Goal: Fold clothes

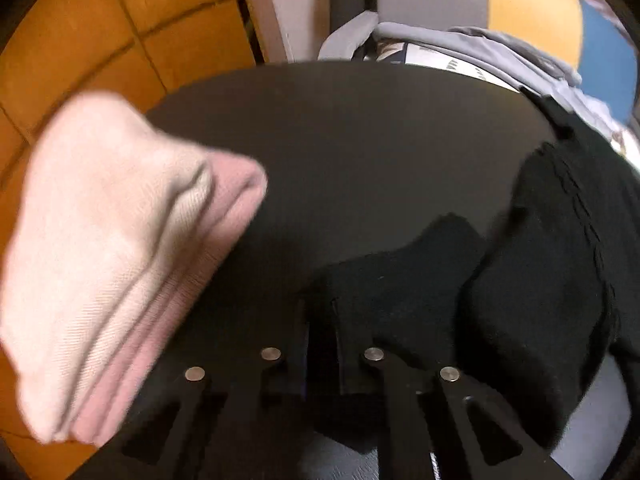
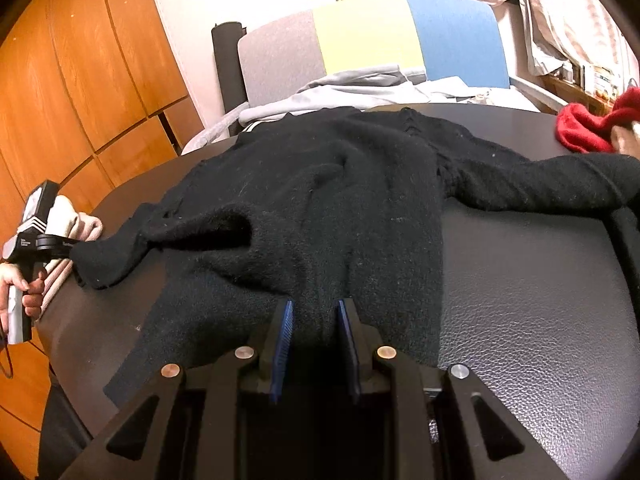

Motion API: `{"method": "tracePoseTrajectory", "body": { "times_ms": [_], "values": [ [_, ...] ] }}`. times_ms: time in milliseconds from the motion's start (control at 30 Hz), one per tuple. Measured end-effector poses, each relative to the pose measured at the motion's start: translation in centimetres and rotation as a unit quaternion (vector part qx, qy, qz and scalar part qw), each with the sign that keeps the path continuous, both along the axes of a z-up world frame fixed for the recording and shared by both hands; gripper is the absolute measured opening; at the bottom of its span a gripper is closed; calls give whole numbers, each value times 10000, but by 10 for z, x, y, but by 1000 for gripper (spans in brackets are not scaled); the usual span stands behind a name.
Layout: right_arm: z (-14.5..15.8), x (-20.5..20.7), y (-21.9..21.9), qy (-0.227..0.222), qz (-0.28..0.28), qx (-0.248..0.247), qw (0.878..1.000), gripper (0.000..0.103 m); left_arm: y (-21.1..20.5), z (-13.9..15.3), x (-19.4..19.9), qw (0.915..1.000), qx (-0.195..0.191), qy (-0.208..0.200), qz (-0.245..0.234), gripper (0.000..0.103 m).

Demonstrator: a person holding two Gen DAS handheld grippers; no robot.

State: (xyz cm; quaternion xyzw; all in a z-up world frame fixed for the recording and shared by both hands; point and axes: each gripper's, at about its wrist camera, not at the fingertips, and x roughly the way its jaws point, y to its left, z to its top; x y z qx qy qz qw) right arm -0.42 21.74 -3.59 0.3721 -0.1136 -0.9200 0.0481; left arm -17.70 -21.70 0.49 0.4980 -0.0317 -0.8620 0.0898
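Soft, limp black sweater [image 2: 320,200] on a table [image 2: 540,340]: right gripper [image 2: 314,320] clamps its hem; left gripper [image 1: 320,340] seemingly pinches its sleeve end.

A fuzzy black knitted wool sweater [image 2: 340,184] is lying matt on a glossy, grained dark leather tabletop [image 2: 520,300]; folded pink-and-cream ribbed cloth [image 1: 120,240] is looking soft.

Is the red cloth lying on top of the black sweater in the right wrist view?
No, the red cloth sits on the table beyond the black sweater's sleeve, apart from it.
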Motion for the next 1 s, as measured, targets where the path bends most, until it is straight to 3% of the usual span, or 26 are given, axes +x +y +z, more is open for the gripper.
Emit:
{"method": "tracePoseTrajectory", "body": {
  "times_ms": [133,200,333,433,600,700,767,833,933,967,1000],
  "values": [
    [0,0,1,10,13,-19,10000,23,-3,63,18,9952,-360,875,254,9],
    [0,0,1,-2,9,-44,10000,23,-13,106,30,9858,-715,1464,405,9],
    [5,-6,-2,-253,-73,-44,9996,23,-47,165,40,9706,-1137,2015,668,9],
    [15,-10,-18,-574,170,-318,9977,24,-71,165,26,9664,-1561,1835,901,9],
    [31,1,-55,-482,1145,-800,9890,26,-100,127,32,9739,-1382,1264,1282,8],
    [41,11,-55,-282,1337,-1279,9823,27,-116,109,19,9708,-1290,1228,1605,7],
    [46,15,-39,-154,1100,-1403,9839,28,-124,107,16,9657,-1330,1287,1820,8],
    [46,13,-21,-149,736,-1166,9903,29,-129,101,16,9629,-1354,1040,2090,12],
    [40,5,10,-394,156,-804,9959,29,-141,106,26,9637,-796,891,2387,14],
    [40,3,17,-402,56,-792,9960,29,-139,111,32,9620,-659,1000,2455,19],
    [40,0,29,-402,-102,-768,9962,29,-136,117,36,9577,-654,1161,2551,38]
  ]
}}
